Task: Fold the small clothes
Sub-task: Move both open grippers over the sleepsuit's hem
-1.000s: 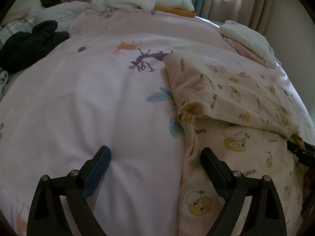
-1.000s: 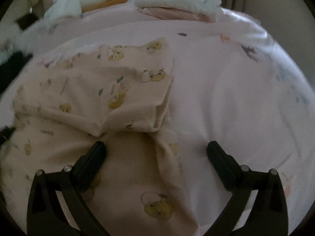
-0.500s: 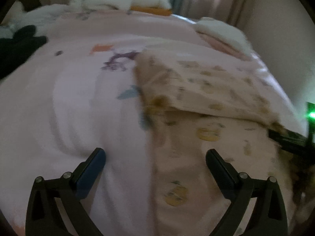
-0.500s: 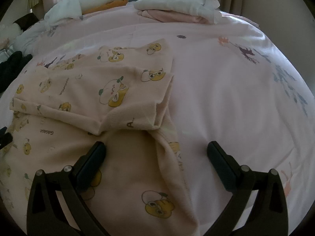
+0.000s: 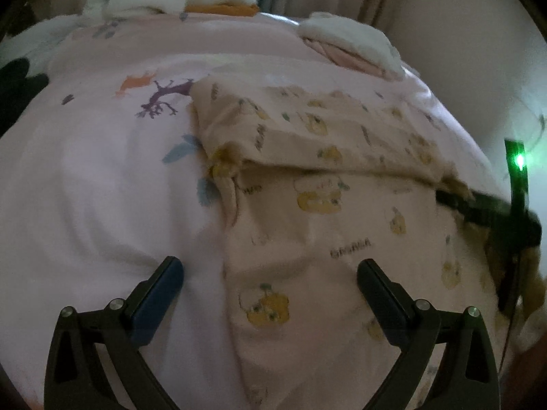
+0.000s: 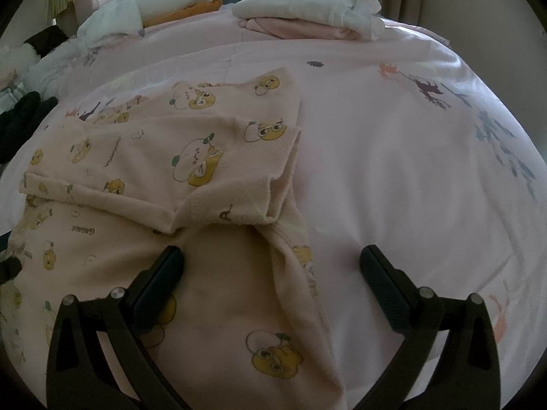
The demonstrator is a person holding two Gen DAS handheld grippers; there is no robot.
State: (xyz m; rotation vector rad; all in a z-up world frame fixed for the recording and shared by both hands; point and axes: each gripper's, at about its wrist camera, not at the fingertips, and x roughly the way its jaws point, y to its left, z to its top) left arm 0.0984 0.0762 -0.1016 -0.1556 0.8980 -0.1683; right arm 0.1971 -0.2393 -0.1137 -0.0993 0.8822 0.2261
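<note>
A small peach garment with yellow cartoon prints point(image 5: 342, 212) lies partly folded on the pink bedsheet point(image 5: 102, 177), its upper part doubled over the lower. It also shows in the right wrist view point(image 6: 212, 205). My left gripper point(image 5: 270, 273) is open and empty, low over the garment's left edge. My right gripper point(image 6: 271, 261) is open and empty over the garment's right edge. The right gripper's dark body point(image 5: 492, 215) shows at the right in the left wrist view.
A folded white and pink stack point(image 6: 307, 17) lies at the far side of the bed. A white and orange pile point(image 6: 160, 3) lies far left. Dark clothing point(image 6: 24, 119) lies at the left edge. Curtains and a wall stand behind.
My left gripper has shifted right, so the garment's left edge now lies between its fingers. My right gripper has barely moved. The garment lies as before.
</note>
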